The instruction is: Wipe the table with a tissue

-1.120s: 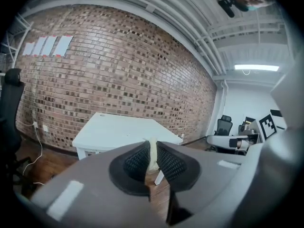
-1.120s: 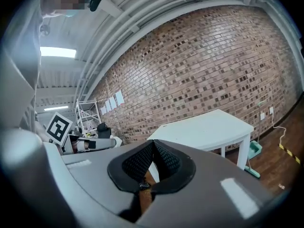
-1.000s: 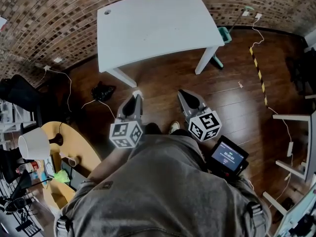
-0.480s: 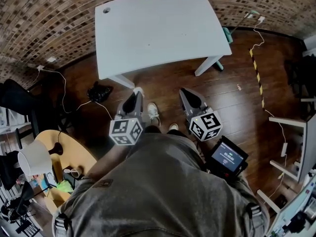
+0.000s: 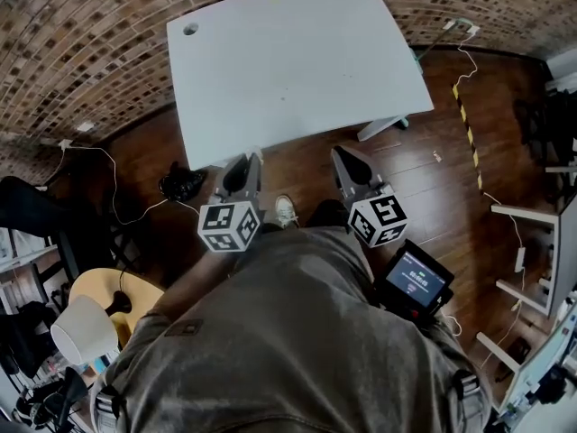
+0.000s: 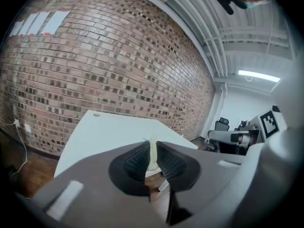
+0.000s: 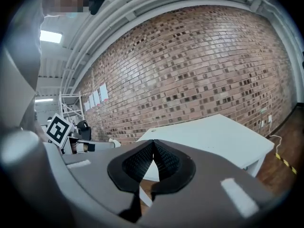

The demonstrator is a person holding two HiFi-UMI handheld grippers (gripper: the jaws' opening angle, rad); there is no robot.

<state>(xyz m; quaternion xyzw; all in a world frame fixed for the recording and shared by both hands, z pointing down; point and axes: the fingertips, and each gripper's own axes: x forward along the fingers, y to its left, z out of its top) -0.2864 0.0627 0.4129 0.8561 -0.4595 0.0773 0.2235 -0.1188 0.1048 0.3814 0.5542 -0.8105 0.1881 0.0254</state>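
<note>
Left gripper (image 6: 151, 151): jaws pressed together on a thin strip of pale tissue (image 6: 152, 156). The strip stands upright between the ribbed pads and pokes just above their tips.
Where the tissue is: just short of the table's (image 5: 288, 61) near edge, over the floor and not touching the top.
Why held so: probably pinched tight and short so it does not slip on the way to the table. Wiping looks not yet begun.
Right gripper (image 7: 153, 145): jaws pressed together with nothing between them. It sits beside the left one, also just short of the table's near edge.
Why it is there: it seems to be a spare hand, kept level with the left and out of the way.
Table: white top, bare, straight ahead of both grippers, with its far side against the brick wall (image 5: 72, 52). There is a small round hole (image 5: 190, 29) near its far left corner.
Person: stands facing the table's near edge, with one shoe (image 5: 286, 210) showing on the floor in front of it.
Near the table: a black bundle (image 5: 180, 185) lies on the floor off its near left corner.
Hidden: the jaw bodies cover any tissue hanging below the pads.
Hard to make out: in the head view the tissue is at most a white speck at the left gripper's tip. No dirt or marks on the top can be seen.
Cut off: the top hides most of the table's legs.
</note>
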